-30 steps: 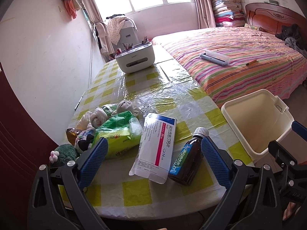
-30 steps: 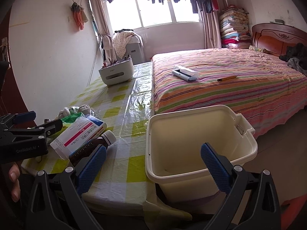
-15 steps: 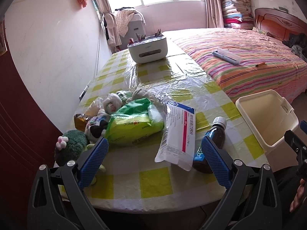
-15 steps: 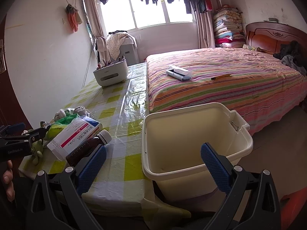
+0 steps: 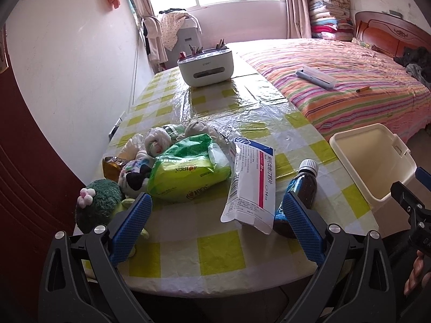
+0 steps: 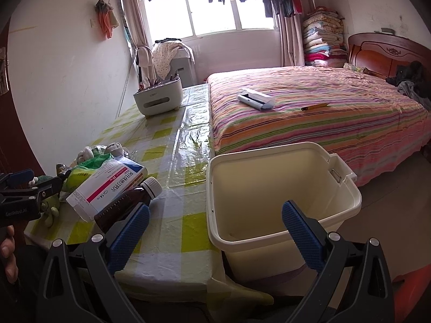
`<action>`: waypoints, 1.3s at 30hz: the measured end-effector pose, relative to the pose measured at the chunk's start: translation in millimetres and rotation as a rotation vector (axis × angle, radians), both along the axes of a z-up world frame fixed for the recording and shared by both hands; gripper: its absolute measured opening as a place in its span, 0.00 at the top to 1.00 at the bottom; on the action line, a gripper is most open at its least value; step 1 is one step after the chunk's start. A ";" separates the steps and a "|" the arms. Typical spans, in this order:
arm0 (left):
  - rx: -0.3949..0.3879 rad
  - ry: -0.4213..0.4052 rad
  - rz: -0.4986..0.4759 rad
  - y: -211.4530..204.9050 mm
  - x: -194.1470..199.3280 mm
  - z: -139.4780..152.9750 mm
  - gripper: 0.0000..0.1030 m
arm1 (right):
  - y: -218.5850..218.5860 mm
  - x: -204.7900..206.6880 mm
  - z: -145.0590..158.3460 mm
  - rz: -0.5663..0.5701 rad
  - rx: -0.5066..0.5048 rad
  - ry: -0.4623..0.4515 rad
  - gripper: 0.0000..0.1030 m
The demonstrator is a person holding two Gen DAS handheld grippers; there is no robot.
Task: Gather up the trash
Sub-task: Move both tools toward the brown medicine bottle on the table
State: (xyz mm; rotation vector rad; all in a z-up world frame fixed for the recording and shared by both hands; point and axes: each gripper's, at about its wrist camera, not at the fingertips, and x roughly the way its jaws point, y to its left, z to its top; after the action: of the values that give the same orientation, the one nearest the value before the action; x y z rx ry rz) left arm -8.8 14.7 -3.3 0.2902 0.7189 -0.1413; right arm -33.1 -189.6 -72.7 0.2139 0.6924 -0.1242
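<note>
**With both claws wide, first pick not yet made**

While nothing had yet been gripped, the left claw [image 5: 215, 223] hung wide apart at the near edge of the tabletop [image 5: 221, 253], its pads bracketing the clutter. The right claw [image 6: 215, 231] was likewise spread and empty, aimed over the cream bin [image 6: 282, 231], which stood on the floor against the tabletop's right edge; bin looked empty inside.

Trash lay in a heap at the near left of the checked cloth. Medicine box [image 5: 250, 185] lay flat with its near end raised a little, and appeared to lean on the brown bottle [image 5: 299, 196], which lay on its side, cap pointing away. Green tissue pack [image 5: 188, 175] sat just left of the box, touching it. Behind it: balled white wads [image 5: 157, 141]. At far left: a green plush toy [image 5: 98, 207], probably not trash.

Judgement: the box or bottle made the sensible first pick, being nearest the bin.

- Box: take it across its narrow width; cardboard likely light and crushable, so a gentle squeeze.
- Bottle: round and smooth, liable to roll if nudged; pads should straddle the body, not the cap.
- Lifting the box first would probably free the bottle.
- Clear plastic over the cloth was wrinkled; low pads could snag it.
</note>
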 end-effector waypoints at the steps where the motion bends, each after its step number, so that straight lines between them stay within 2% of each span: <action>1: -0.001 0.000 -0.002 0.1 -0.6 0.0 0.07 | 0.4 0.1 0.1 -0.001 0.000 0.000 0.07; 39: -0.021 0.018 0.025 21.9 1.1 -2.2 0.07 | 38.2 20.6 2.4 0.114 -0.017 0.025 0.07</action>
State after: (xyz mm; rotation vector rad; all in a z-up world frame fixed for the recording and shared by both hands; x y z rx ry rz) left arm -7.6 36.6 -5.5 0.2605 0.7387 -0.1279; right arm -12.5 -151.4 -70.3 0.1562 0.7263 -0.0240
